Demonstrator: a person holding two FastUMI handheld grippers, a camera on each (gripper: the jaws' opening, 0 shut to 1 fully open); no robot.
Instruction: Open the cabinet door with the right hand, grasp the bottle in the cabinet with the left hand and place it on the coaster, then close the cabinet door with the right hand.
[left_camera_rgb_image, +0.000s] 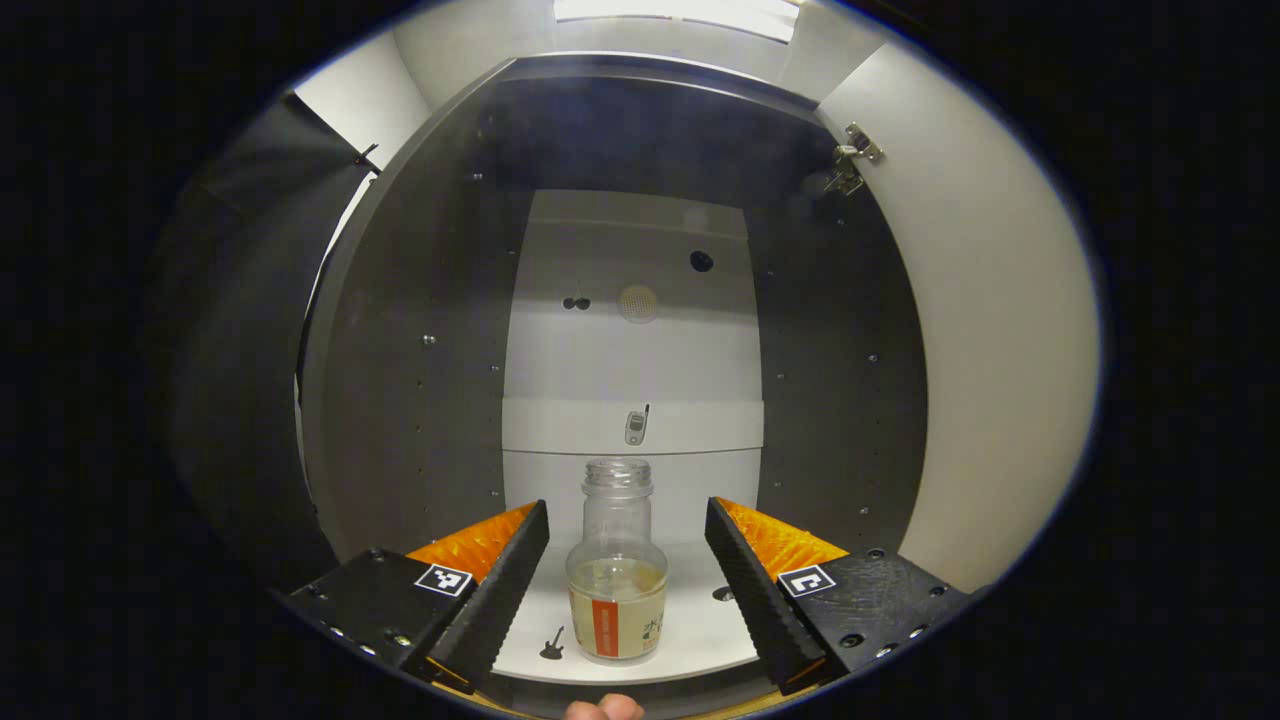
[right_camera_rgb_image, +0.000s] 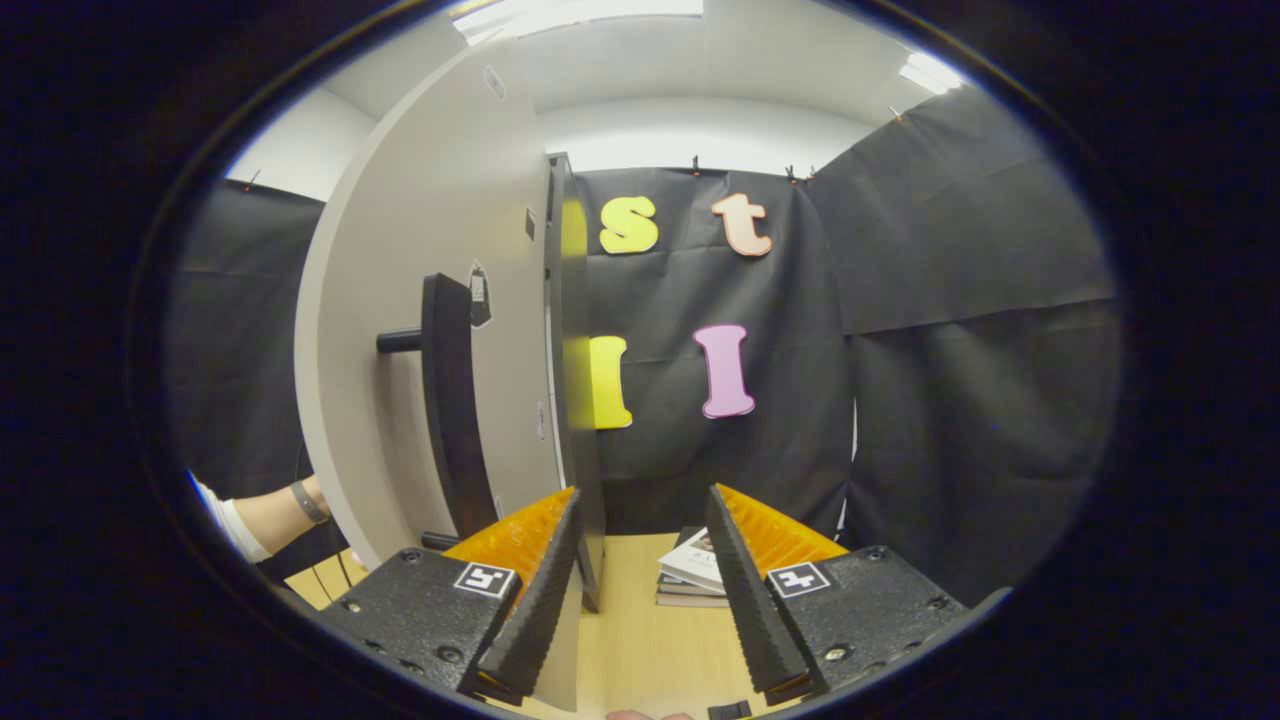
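Both fingers of the left hand-held gripper stand spread at the mouth of the cabinet, flanking the bottle without touching it. That clear, capless bottle stands upright on the cabinet's white shelf. Beside the swung-open cabinet door with its dark handle, the right hand-held gripper is spread too, over the desk and a stack of books.

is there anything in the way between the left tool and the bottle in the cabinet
Nothing visible. The cabinet door is swung open, and the bottle stands alone on the shelf, centred ahead of the open left tool.
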